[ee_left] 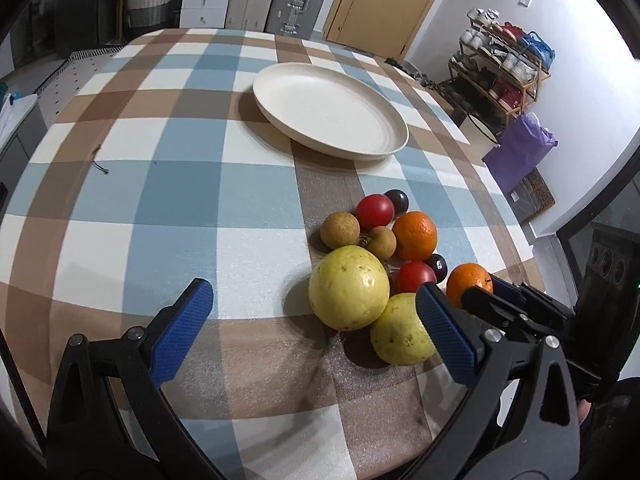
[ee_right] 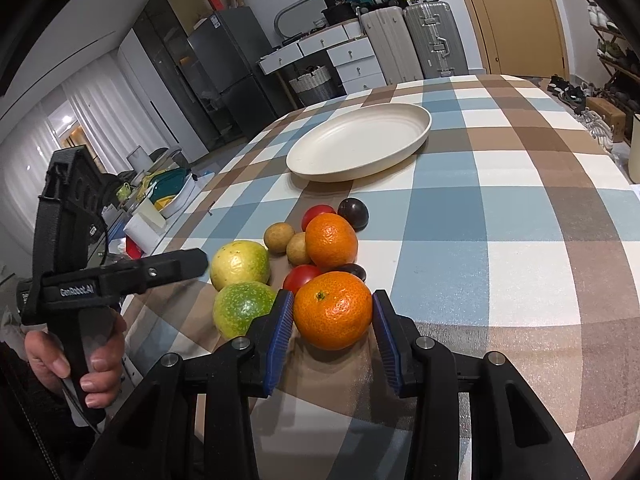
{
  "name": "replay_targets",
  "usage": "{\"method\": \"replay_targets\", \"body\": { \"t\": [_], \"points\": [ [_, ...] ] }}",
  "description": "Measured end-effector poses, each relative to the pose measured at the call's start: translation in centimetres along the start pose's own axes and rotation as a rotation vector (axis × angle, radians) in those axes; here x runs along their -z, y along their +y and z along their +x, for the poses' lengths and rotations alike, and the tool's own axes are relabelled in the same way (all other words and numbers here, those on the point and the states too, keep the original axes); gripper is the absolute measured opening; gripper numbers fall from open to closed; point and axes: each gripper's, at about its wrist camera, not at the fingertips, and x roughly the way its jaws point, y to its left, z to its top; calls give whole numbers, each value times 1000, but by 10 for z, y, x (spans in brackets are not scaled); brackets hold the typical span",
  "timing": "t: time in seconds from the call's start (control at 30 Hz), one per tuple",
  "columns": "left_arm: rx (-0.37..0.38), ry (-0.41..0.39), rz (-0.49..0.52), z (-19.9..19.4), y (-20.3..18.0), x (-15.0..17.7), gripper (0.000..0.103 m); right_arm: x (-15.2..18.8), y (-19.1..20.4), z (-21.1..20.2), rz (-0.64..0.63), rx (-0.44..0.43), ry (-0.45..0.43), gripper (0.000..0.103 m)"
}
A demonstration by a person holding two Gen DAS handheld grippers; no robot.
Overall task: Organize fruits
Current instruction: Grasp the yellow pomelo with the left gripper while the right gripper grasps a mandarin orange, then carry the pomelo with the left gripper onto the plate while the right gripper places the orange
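Observation:
A pile of fruit lies on the checked tablecloth. My right gripper is shut on the near orange, a blue pad against each side; the same orange shows in the left wrist view. My left gripper stands wide open low over the table, with the big yellow fruit between its fingers, untouched. A second yellow-green fruit lies beside its right pad. Behind are another orange, two red tomatoes, two brown longans and two dark plums. The cream plate is empty.
The plate sits further back on the table. A hand holds the left gripper's handle at the table's left edge, where a side counter with dishes stands. A shoe rack is off to the right.

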Motion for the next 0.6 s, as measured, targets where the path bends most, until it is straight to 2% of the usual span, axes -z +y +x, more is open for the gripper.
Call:
{"method": "replay_targets", "body": {
  "t": [0.17, 0.23, 0.37, 0.5, 0.6],
  "points": [
    [-3, 32, 11, 14, 0, -4, 96, -2, -5, 1, 13, -4, -2, 40],
    [10, 52, 8, 20, 0, -6, 87, -2, -6, 1, 13, -5, -4, 40],
    [96, 80, -28, 27, 6, -9, 76, -4, -8, 3, 20, -10, -3, 40],
    [210, 96, -55, 31, 10, -9, 46, -7, -10, 3, 23, -15, -9, 40],
    [223, 90, -36, 32, 6, -10, 45, -8, -12, 4, 32, -21, -12, 40]
  ]
}}
